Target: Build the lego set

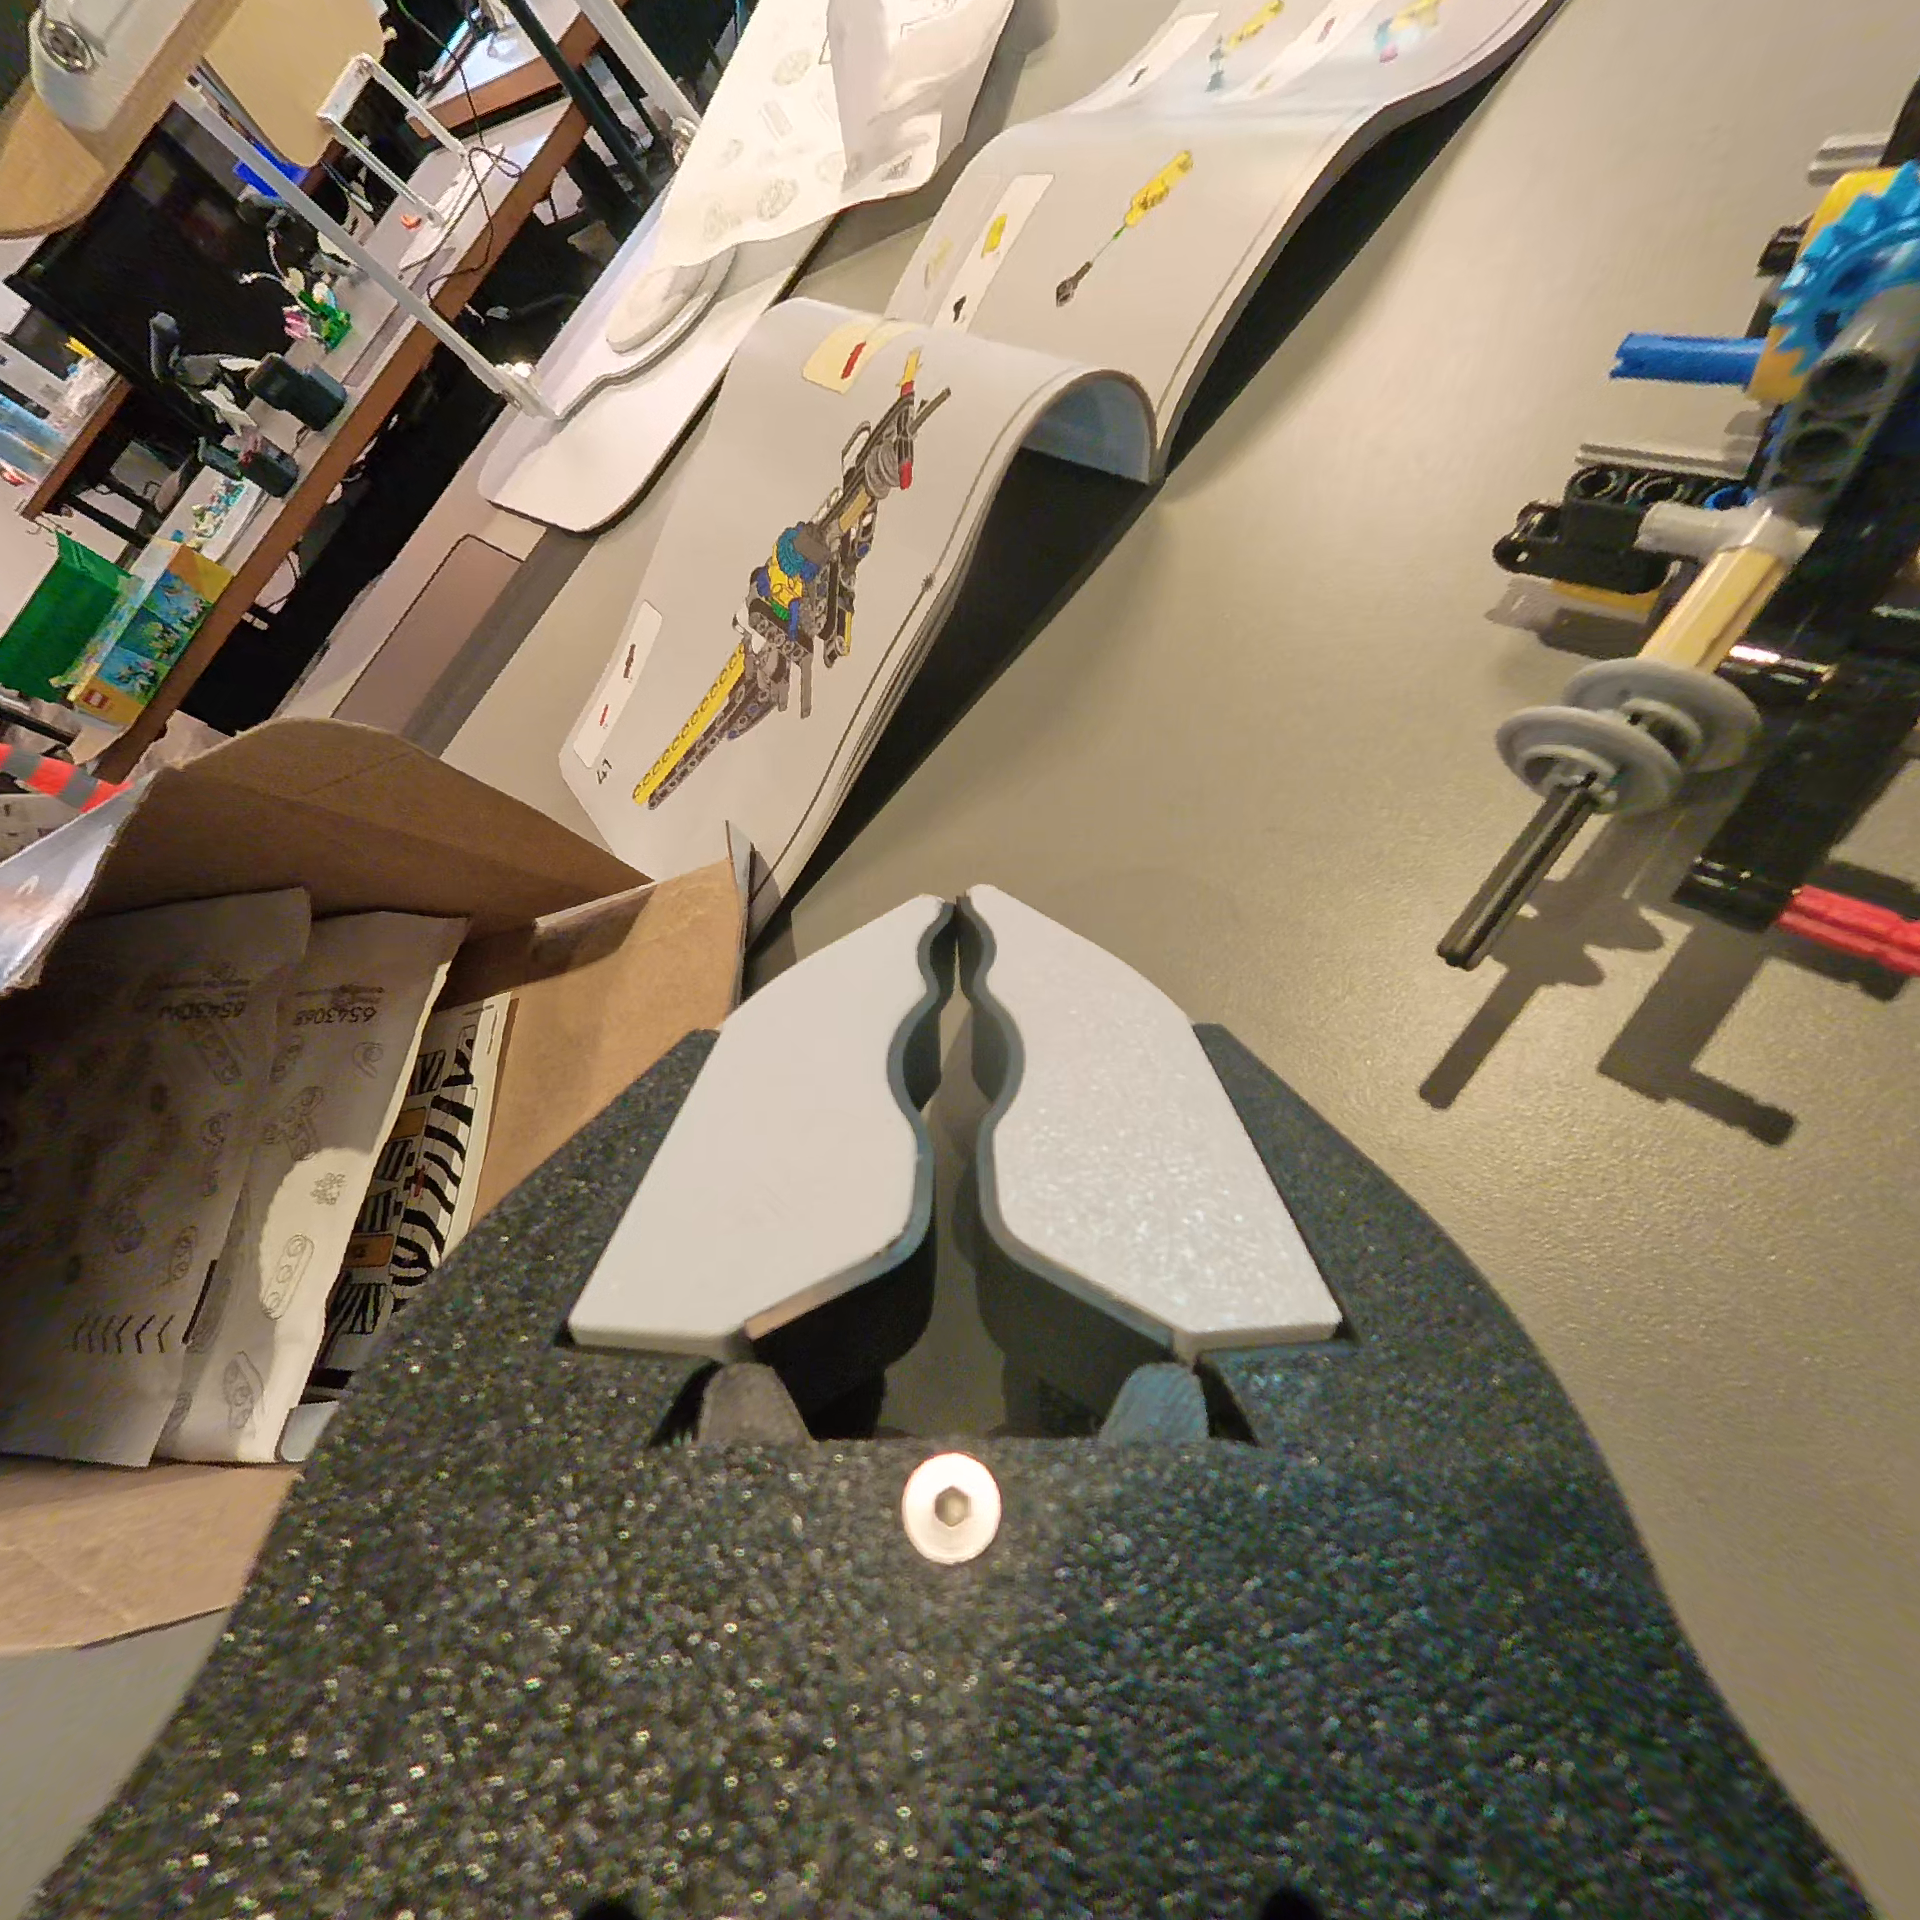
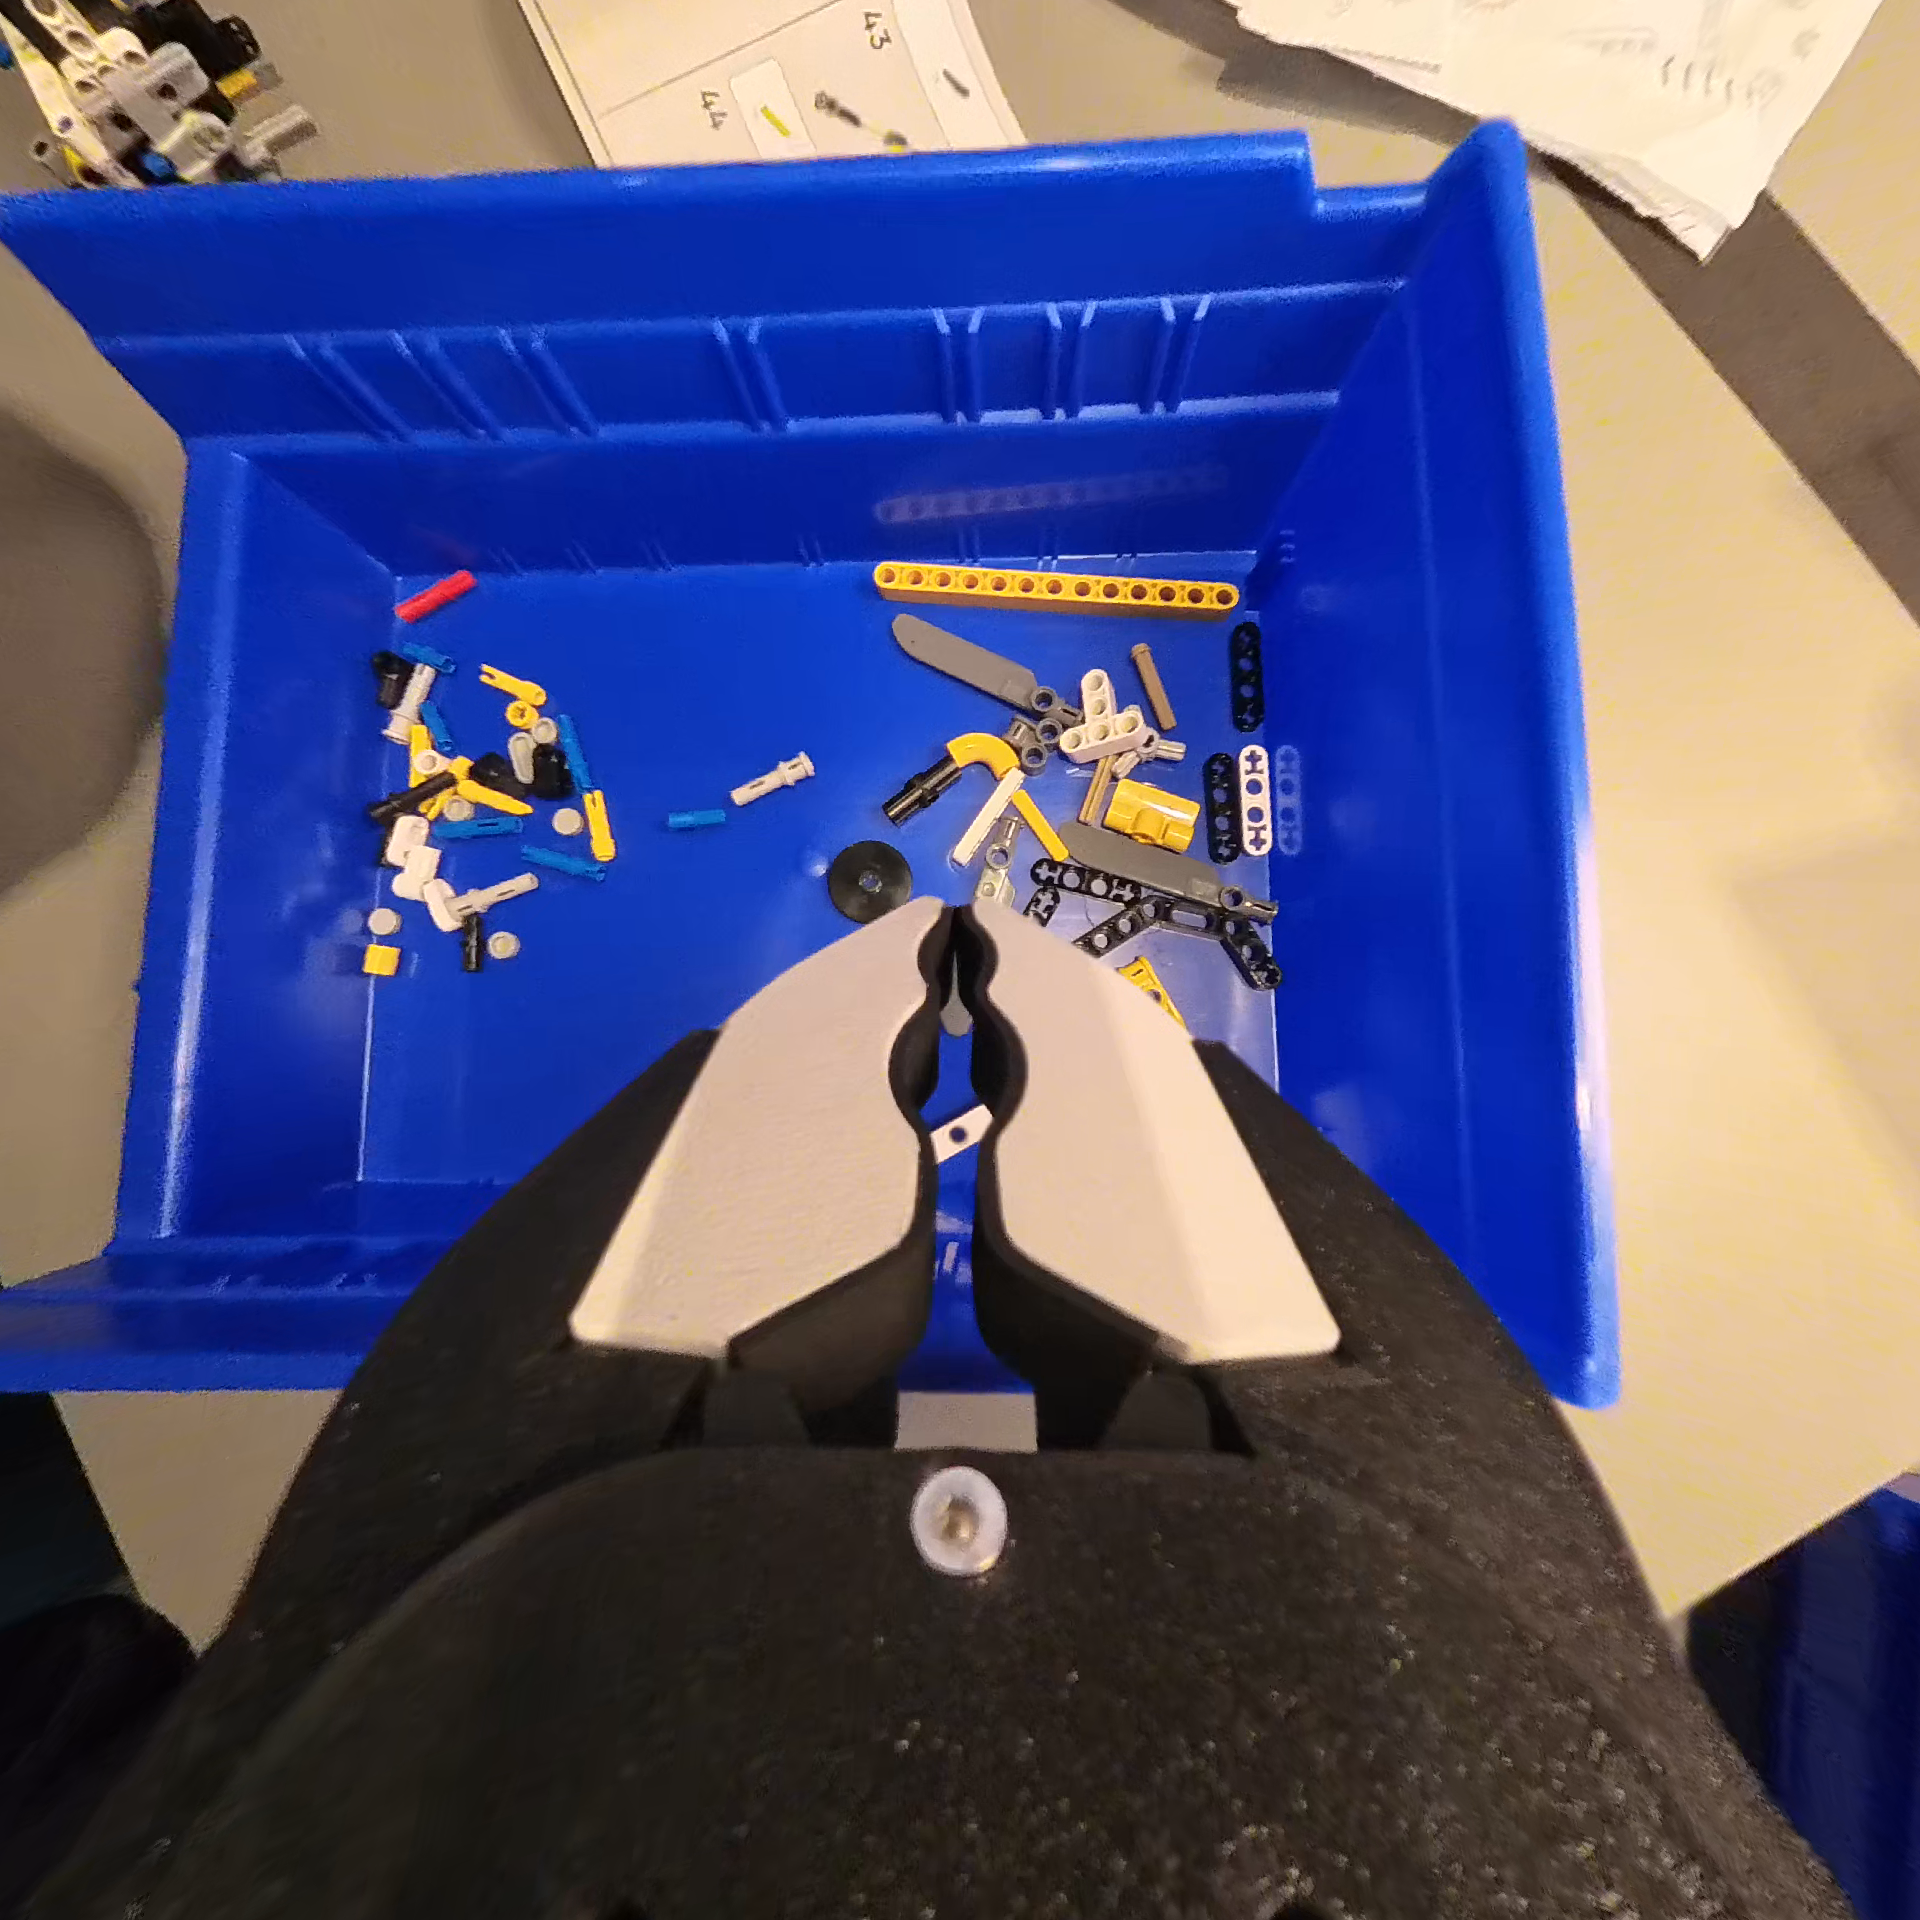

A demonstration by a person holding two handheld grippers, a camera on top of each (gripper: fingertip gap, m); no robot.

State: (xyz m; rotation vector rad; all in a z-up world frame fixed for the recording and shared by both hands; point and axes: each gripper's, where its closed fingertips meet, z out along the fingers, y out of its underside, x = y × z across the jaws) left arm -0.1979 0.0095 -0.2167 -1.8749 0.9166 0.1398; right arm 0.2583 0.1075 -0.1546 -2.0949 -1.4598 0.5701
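My left gripper [image 1: 956, 906] is shut and empty, held over the grey table. The part-built Lego model [image 1: 1766, 582], black with grey discs on an axle and a blue gear, stands to its right. The open instruction booklet [image 1: 831, 540] lies ahead. My right gripper [image 2: 954, 914] is shut above a blue bin [image 2: 727, 260] of loose Lego parts, with nothing visible between its tips. A long yellow beam [image 2: 1055, 590] lies at the bin's back. A black round dish [image 2: 871, 879] lies just left of the tips. Small pins cluster at the left [image 2: 478, 800] and beams at the right [image 2: 1143, 831].
An open cardboard box [image 1: 582, 997] with paper part bags [image 1: 156, 1195] stands left of my left gripper. A red piece [image 1: 1849, 930] lies by the model's base. In the right wrist view, the model [image 2: 125, 94] and booklet [image 2: 769, 73] lie beyond the bin. Desks stand beyond the table. About 50 cm separates my left fingertips from my right.
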